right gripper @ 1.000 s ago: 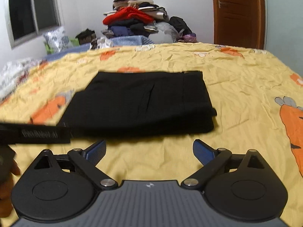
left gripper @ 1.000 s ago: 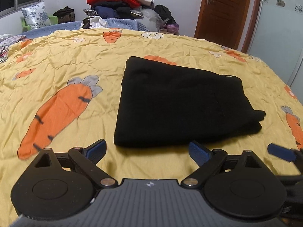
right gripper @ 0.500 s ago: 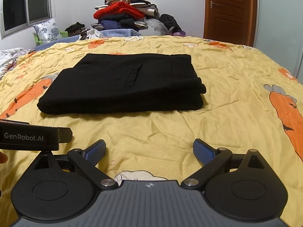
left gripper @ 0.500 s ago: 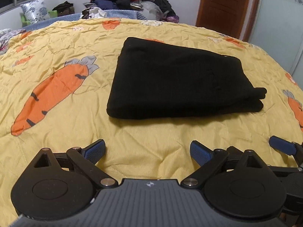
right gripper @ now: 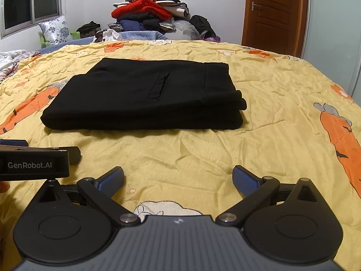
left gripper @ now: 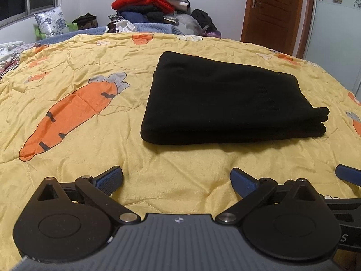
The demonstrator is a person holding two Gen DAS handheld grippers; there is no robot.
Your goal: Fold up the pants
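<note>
Left to right across my two views.

Left gripper (left gripper: 177,178): jaws spread wide and empty, having just opened the last bit; bare yellow bedspread (left gripper: 180,158) between the pads. From it the pants (left gripper: 225,103) lie ahead and off to the right, apart from the fingertips with a strip of bedspread between. They are a flat, layered black rectangle on the bed, long axis running left to right across my view, folded edge nearest me, stacked layer ends showing at the right end.

Right gripper (right gripper: 178,179): jaws also wide apart, nothing between them. Here the pants (right gripper: 144,94) lie ahead and slightly left, long axis again crosswise, pocket slit on top, layered ends toward the right. Gap similar to the left side's.

Judgement: the right gripper faces the pants more squarely; the left gripper sits off their left end. The garment looks already folded compact. If another fold is wanted, it would go along the long axis, the right end carried over to the left.
</note>
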